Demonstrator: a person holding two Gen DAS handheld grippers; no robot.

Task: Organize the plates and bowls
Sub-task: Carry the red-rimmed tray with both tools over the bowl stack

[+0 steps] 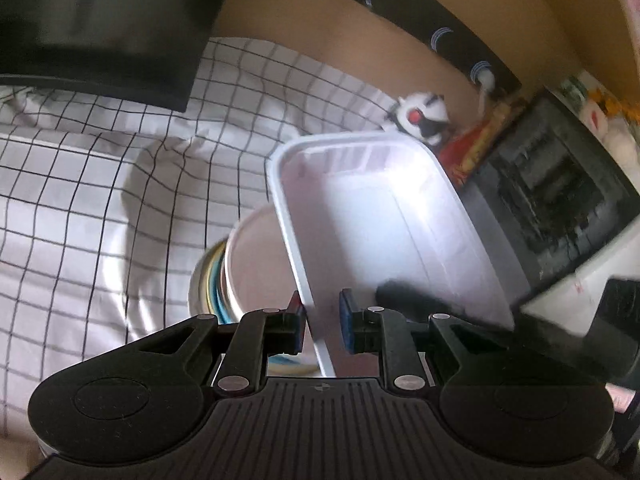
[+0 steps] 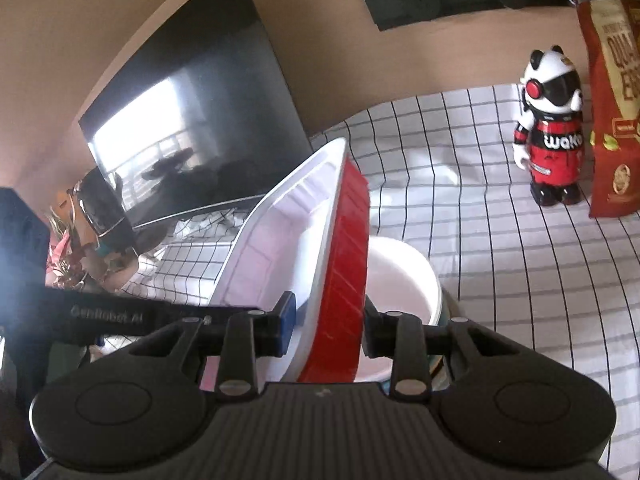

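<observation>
Above stacked bowls (image 2: 400, 280), rectangular dish (image 2: 344, 264), red outside, white inside, seemingly tilted

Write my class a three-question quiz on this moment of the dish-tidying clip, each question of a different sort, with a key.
1. True or false: the rectangular dish is red outside and white inside.
2. What grips the dish? A) left gripper only B) right gripper only C) both, one on each long wall
3. In the right wrist view, what lies just below the raised dish on the checked cloth?

Key: 1 true; 2 C; 3 a stack of round bowls, white one on top.
</observation>
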